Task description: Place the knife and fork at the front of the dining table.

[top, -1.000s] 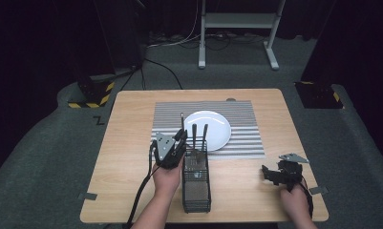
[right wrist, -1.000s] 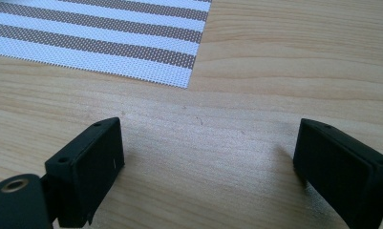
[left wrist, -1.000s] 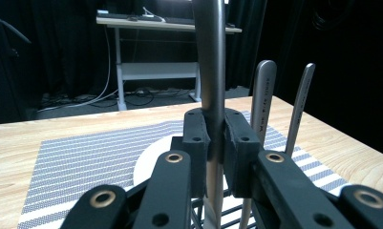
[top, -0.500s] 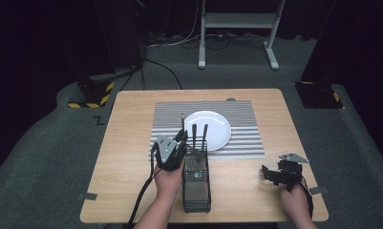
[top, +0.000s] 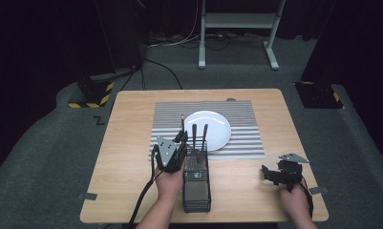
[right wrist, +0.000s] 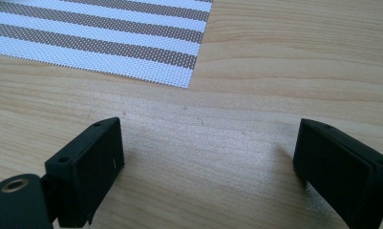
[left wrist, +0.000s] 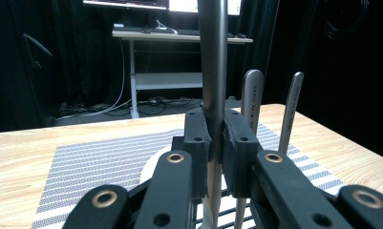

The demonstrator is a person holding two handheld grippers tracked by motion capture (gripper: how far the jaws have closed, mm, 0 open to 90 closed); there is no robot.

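Extraction of one utensil from the wire caddy [top: 196,186] is the step in hand. Left gripper [top: 179,142] stands at the caddy's far left corner, and its fingers [left wrist: 196,138] are pressed onto the upright metal handle [left wrist: 213,71], pinching it low on the shaft. The handle rises vertically between the two pads and leaves the top of the left gripper view, so its upper end cannot be checked there. In the high view the gripped handle [top: 182,125] stands straight, with its lower part apparently still inside the caddy; whether the tip has cleared the basket floor cannot be told.

Two further utensil handles [left wrist: 252,95] stand just beside the gripped one, to its right in the left gripper view, and lean slightly away from it.

Right gripper [top: 273,174] rests low over bare table [right wrist: 256,95] near the front right corner, well apart from the caddy. Its fingers [right wrist: 91,162] are spread wide with nothing between them.

White plate [top: 213,128] lies on the striped placemat [top: 165,119], just beyond the caddy.

Next move, as judged: a straight vertical lift that keeps the pinch firm and the shaft upright, so the neighbouring handles and the wire rim are not snagged. The caddy is light and unsecured and may rise with the utensil.
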